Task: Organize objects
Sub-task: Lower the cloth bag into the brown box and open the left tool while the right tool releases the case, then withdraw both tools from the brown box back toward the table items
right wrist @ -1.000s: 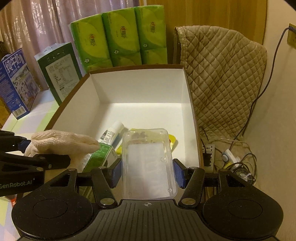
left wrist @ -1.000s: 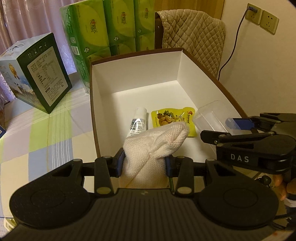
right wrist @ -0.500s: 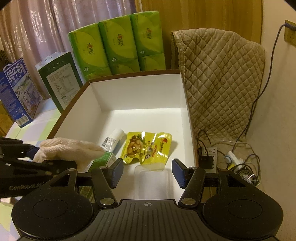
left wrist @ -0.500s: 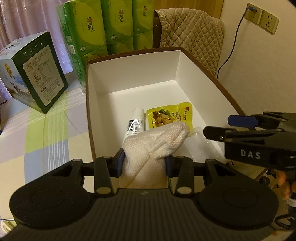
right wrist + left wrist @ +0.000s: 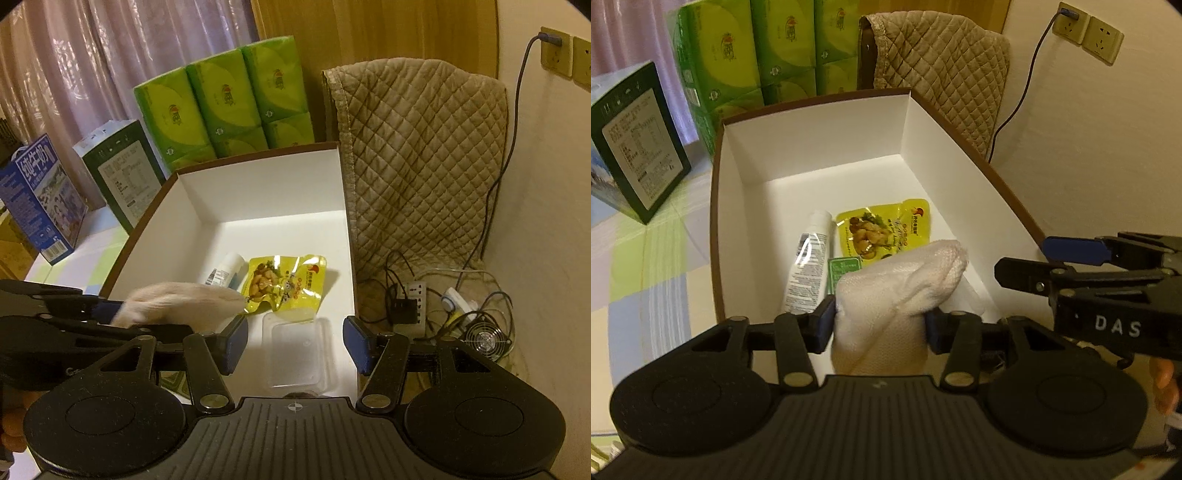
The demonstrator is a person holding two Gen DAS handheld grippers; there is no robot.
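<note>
- Left wrist view: the left gripper [image 5: 880, 325] is clamping a white knitted cloth [image 5: 901, 291], bunched between its blue pads; the cloth's rounded, folded end is leaning toward the right above the near end of the box [image 5: 812, 147].
- The box is sitting open, white inside with a brown rim. On its floor are lying a white tube [image 5: 809, 266] with a printed label, a yellow snack pouch [image 5: 882, 229] just beside it, and a small green packet [image 5: 844, 273] partly hidden behind the cloth.
- The right gripper [image 5: 1071, 258] is showing at the right edge, beside the box's right wall.
- Right wrist view: the right gripper [image 5: 295, 343] is standing with its jaws spread wide and gripping nothing.
- A clear plastic container [image 5: 299, 354] is resting on the box floor between and below the pads, its far edge touching the yellow pouch.
- The cloth, looking pale and fuzzy here, is sticking out from the left gripper at the left, above the box's near left corner.
</note>
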